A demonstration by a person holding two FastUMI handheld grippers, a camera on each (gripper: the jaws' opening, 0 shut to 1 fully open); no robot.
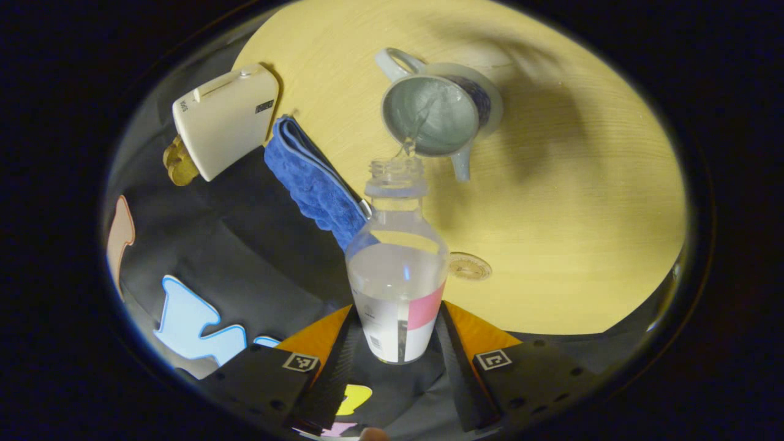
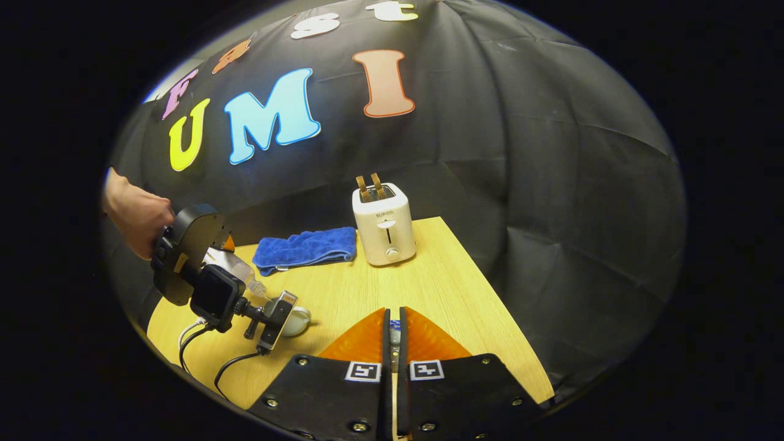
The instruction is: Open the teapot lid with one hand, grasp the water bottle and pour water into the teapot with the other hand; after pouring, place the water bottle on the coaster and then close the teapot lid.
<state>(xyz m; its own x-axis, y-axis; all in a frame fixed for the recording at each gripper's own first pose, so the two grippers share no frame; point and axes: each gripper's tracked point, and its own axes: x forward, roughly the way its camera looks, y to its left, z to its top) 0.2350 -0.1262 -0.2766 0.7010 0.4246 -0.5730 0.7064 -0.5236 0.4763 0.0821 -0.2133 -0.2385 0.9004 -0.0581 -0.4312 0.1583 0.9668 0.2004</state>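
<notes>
In the left gripper view the left gripper (image 1: 397,334) grasps the water bottle (image 1: 397,269), both fingers pressed against its labelled lower body. The bottle is uncapped, tilted forward with its open neck over the teapot (image 1: 438,113), and a thin stream of water runs from the neck into the pot's open mouth; the bottle is partly full. The teapot stands lidless on the wooden counter (image 1: 582,233), handle toward the far side and spout toward the bottle. A small round coaster (image 1: 470,266) lies on the counter just beside the bottle's body, well apart from the teapot. A folded blue towel (image 1: 312,177) lies along the counter's edge next to a white toaster (image 1: 223,125) with toast (image 1: 179,162) in its slots. In the right gripper view the right gripper (image 2: 393,334) is clenched, its fingers nearly together on a small pale object I cannot identify. Farther off, a person's hand (image 2: 136,217) holds the other gripper near the counter's left edge, with the towel and toaster along the back edge.
</notes>
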